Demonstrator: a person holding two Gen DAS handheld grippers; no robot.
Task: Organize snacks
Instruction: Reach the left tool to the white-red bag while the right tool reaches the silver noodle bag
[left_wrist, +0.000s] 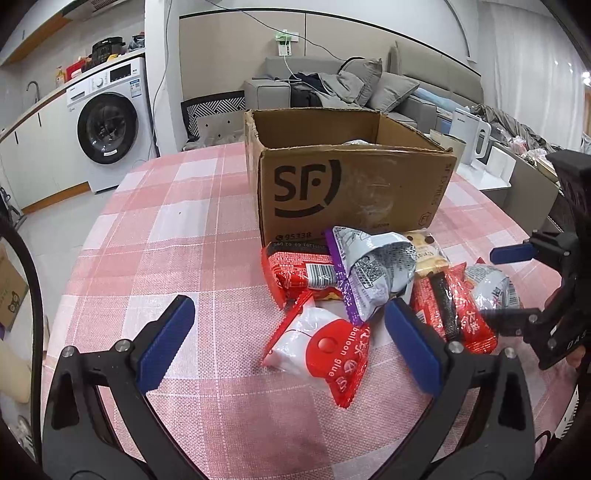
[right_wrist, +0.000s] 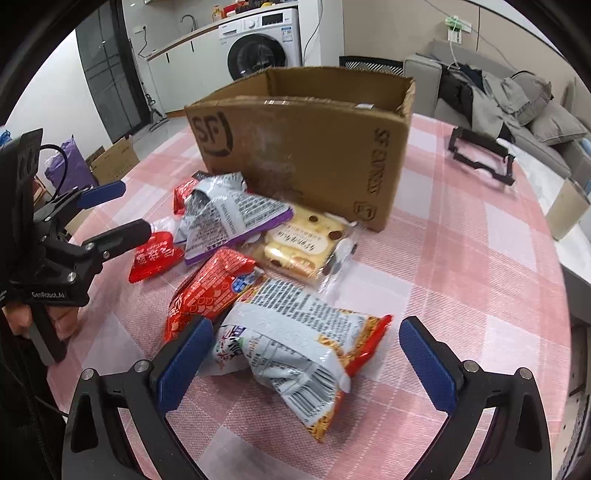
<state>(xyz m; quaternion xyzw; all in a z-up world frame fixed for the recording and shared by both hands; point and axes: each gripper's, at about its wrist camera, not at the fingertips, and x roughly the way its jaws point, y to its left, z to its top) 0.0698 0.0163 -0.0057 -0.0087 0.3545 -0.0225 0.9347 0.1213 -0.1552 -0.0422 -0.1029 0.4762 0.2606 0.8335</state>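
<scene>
A pile of snack packets lies on the pink checked tablecloth in front of an open cardboard box (left_wrist: 347, 184) (right_wrist: 306, 144). In the left wrist view my left gripper (left_wrist: 288, 347) is open, its pads either side of a red-and-white packet (left_wrist: 325, 350). Behind it lie a grey-and-purple bag (left_wrist: 373, 273) and a red packet (left_wrist: 295, 273). In the right wrist view my right gripper (right_wrist: 306, 362) is open around a grey-and-red bag (right_wrist: 299, 347). A red packet (right_wrist: 210, 288), a biscuit pack (right_wrist: 299, 243) and the grey-and-purple bag (right_wrist: 229, 218) lie beyond. Each gripper shows in the other's view, left gripper (right_wrist: 114, 210), right gripper (left_wrist: 506, 284).
A black plastic frame (right_wrist: 480, 155) lies on the table right of the box. A washing machine (left_wrist: 107, 125) stands at the back left, a grey sofa (left_wrist: 332, 88) behind the table. A pale cup (right_wrist: 565, 210) stands off the table's right edge. A hand (right_wrist: 22, 321) holds the left gripper's grip.
</scene>
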